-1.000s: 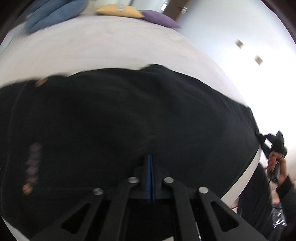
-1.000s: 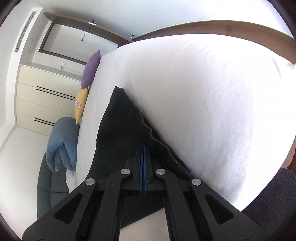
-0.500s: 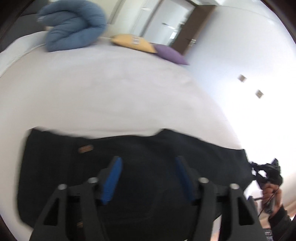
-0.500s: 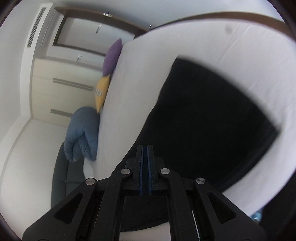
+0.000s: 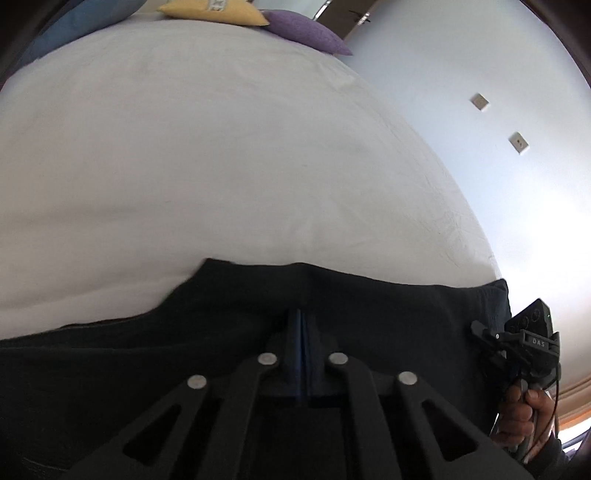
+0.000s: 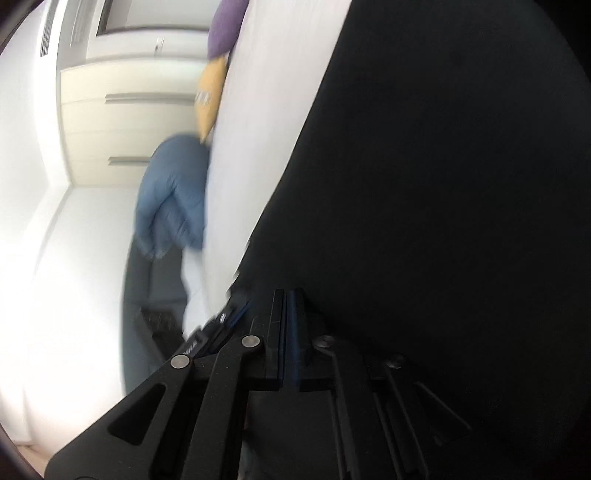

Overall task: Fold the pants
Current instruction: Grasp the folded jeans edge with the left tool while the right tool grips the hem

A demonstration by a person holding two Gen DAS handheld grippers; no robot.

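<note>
The black pants (image 5: 369, 306) lie along the near edge of the white bed (image 5: 221, 147). My left gripper (image 5: 299, 325) is shut, with its blue pads pressed together on the pants' cloth near the top edge. My right gripper (image 6: 290, 306) is shut on the pants (image 6: 443, 184), whose black cloth fills the right of that view. The right gripper also shows in the left wrist view (image 5: 517, 343), at the pants' right end, held by a hand.
A purple pillow (image 5: 306, 33) and a yellow pillow (image 5: 214, 11) lie at the bed's far end, and a blue duvet (image 6: 173, 199) is bundled at its corner. A white wall with sockets (image 5: 519, 142) is on the right. Cream drawers (image 6: 129, 118) stand beyond the bed.
Half a second ago my left gripper was open above the pants; now it is shut on the cloth. My right gripper has swung, so the pants fill more of its view.
</note>
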